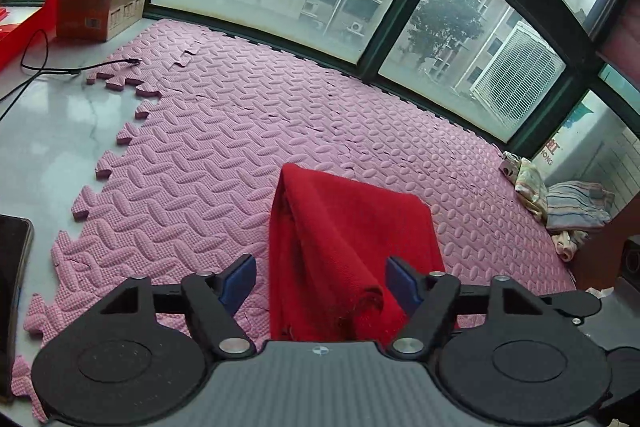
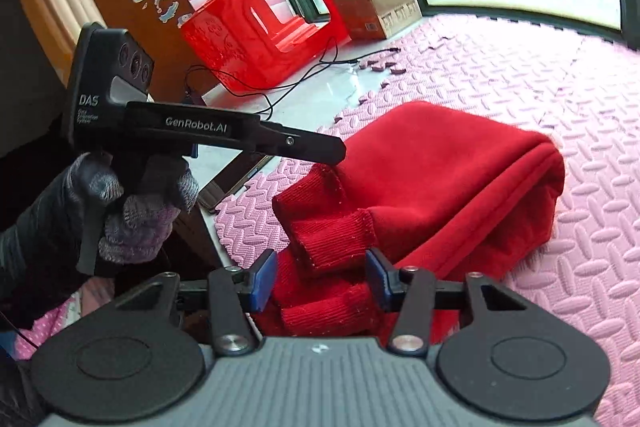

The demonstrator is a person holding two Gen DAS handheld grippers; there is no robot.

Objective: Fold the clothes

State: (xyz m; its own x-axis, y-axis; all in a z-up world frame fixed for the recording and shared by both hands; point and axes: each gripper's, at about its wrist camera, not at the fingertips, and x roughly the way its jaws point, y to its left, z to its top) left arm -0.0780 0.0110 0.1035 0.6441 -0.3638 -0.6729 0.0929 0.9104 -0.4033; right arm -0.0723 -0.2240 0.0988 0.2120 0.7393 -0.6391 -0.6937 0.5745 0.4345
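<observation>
A red garment (image 1: pixel 344 227) lies folded in a thick bundle on the pink foam mat (image 1: pixel 240 127). In the left wrist view my left gripper (image 1: pixel 320 279) stands open astride its near end, with a gap at the left pad. In the right wrist view the garment (image 2: pixel 440 179) shows two ribbed cuffs (image 2: pixel 332 239) at its near end. My right gripper (image 2: pixel 322 279) is open around them, pads close to the fabric on both sides. The left gripper (image 2: pixel 338 151), held by a gloved hand (image 2: pixel 132 211), points at the garment's left edge.
A cardboard box (image 1: pixel 100 3) and a red plastic stool (image 2: pixel 260 19) stand by the window at the far left. A black cable (image 1: pixel 60 67) runs over the grey floor. A phone (image 1: pixel 12 287) lies at the left edge. Other clothes (image 1: pixel 568 203) are piled at the far right.
</observation>
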